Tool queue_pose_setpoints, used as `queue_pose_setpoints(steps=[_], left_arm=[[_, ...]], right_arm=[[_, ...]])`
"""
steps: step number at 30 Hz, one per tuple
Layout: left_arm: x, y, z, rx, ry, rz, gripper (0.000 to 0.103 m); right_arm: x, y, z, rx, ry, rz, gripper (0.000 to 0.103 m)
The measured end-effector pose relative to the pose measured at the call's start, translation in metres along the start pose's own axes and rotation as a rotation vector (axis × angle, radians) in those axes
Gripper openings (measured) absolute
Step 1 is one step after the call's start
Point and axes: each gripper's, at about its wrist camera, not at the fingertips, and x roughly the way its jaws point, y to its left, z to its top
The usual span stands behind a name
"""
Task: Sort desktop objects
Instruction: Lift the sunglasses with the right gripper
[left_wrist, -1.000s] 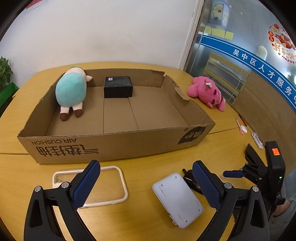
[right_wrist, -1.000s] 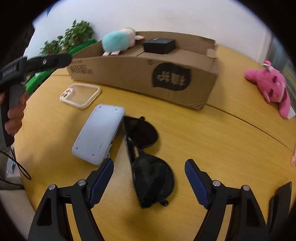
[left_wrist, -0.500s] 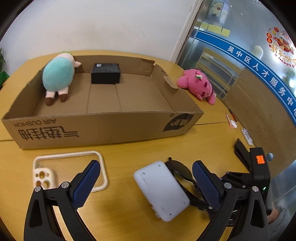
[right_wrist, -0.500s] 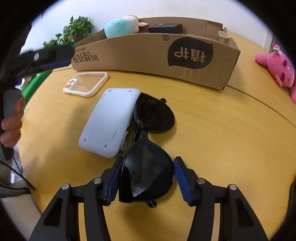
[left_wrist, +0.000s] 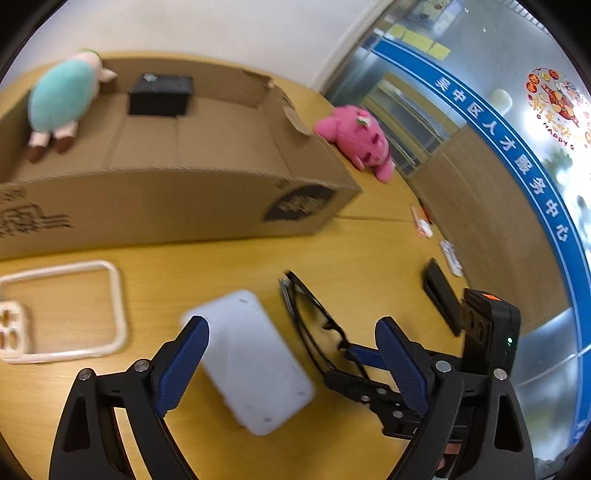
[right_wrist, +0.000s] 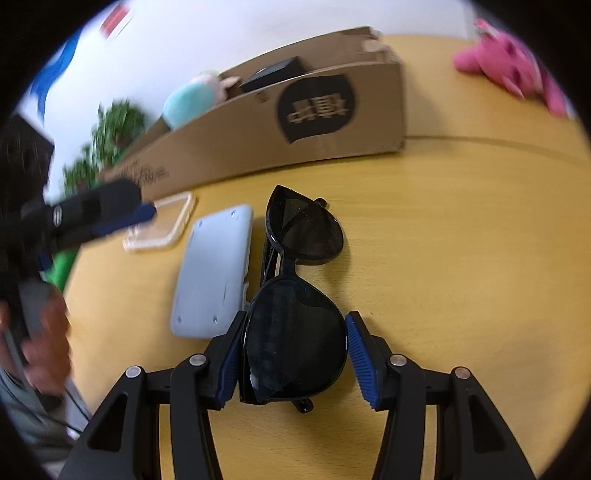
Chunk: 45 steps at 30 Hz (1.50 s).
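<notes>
Black sunglasses (right_wrist: 306, 232) lie folded on the yellow table, and my right gripper (right_wrist: 295, 350) is shut on their near lens, a blue pad against each side. Beside them lies a flat white device (left_wrist: 251, 362) (right_wrist: 218, 269), touching the glasses' left edge. My left gripper (left_wrist: 290, 328) hangs over that device with its jaws wide and closing; the device is between the fingers but the pads stand clear of it. The sunglasses (left_wrist: 314, 317) and the right gripper holding them show just right of the left fingers.
An open cardboard box (left_wrist: 166, 199) behind holds a teal plush (left_wrist: 62, 99) and a small black box (left_wrist: 160, 94). A pink plush (left_wrist: 358, 140) lies to its right, a clear phone case (left_wrist: 62, 306) to the left. A flat black object (left_wrist: 441, 295) lies at the table's right edge.
My right gripper closed from wide open onto the sunglasses' near lens and rolled. My left gripper moved down and right, so the white device now sits between its fingers.
</notes>
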Motion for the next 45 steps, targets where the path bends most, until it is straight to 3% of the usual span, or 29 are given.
queue_pose_setpoints(steps=[3, 9, 14, 16, 18, 26, 34, 43, 45], left_arm=[[0.019, -0.011, 0.002, 0.009, 0.078, -0.036, 0.094], [0.057, -0.027, 0.008, 0.034, 0.175, -0.004, 0.091], [0.077, -0.041, 0.008, 0.085, 0.234, 0.034, 0.073], [0.083, -0.04, 0.006, 0.078, 0.255, 0.028, 0.052], [0.089, -0.038, 0.003, 0.06, 0.284, 0.01, 0.047], [0.085, -0.048, 0.003, 0.067, 0.249, -0.047, 0.039], [0.055, -0.055, 0.03, 0.094, 0.17, -0.08, 0.038], [-0.005, -0.069, 0.107, 0.209, 0.029, -0.091, 0.035], [-0.024, -0.072, 0.13, 0.236, -0.012, -0.093, 0.034]], right_arm=[[-0.003, -0.009, -0.004, 0.064, -0.013, 0.06, 0.051], [-0.007, -0.01, -0.013, 0.081, -0.031, 0.08, 0.051], [-0.009, -0.006, -0.019, 0.079, -0.044, 0.084, 0.051], [-0.011, -0.009, -0.022, 0.094, -0.048, 0.103, 0.051], [-0.013, -0.013, -0.024, 0.1, -0.052, 0.114, 0.051], [-0.027, -0.014, -0.03, 0.08, -0.071, 0.081, 0.051], [-0.055, 0.007, -0.017, -0.005, -0.153, 0.036, 0.051], [-0.082, 0.057, 0.05, -0.155, -0.263, 0.023, 0.051], [-0.081, 0.07, 0.083, -0.189, -0.305, 0.029, 0.051]])
